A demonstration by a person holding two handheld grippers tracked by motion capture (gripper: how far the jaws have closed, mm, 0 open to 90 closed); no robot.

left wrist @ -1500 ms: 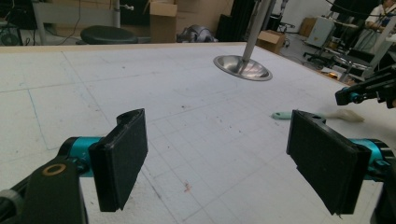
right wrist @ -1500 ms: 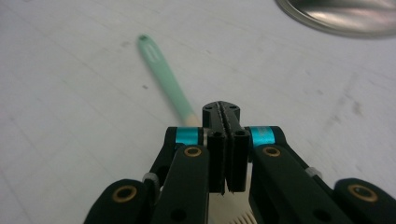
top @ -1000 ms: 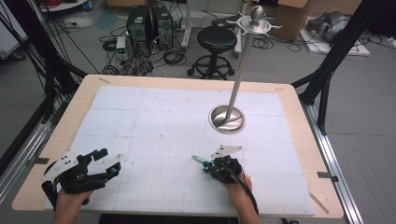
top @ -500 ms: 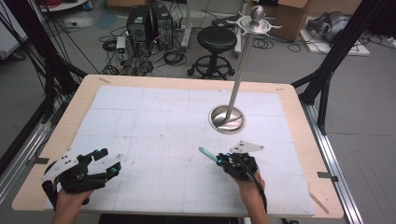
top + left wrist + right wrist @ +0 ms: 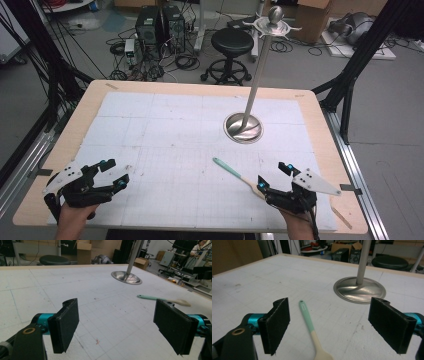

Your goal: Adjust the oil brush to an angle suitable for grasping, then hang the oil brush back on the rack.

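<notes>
The spatula (image 5: 235, 172) lies flat on the tabletop (image 5: 165, 135), just ahead of the right tongs (image 5: 274, 177) and toward their left side. Its long axis runs on a slant — the mint-green handle end points away from the right tongs, up and to the left in the high view, while the pale wooden blade end lies nearest them, close by the left pad. In the right gripper view the spatula (image 5: 312, 327) sits on the tabletop between the two spread pads, touched by neither. The right tongs have just been opening and stand released, wide apart. The left tongs (image 5: 111, 173) are released too — nothing between their pads — and sit well apart from the spatula, at the tabletop's near left.
</notes>
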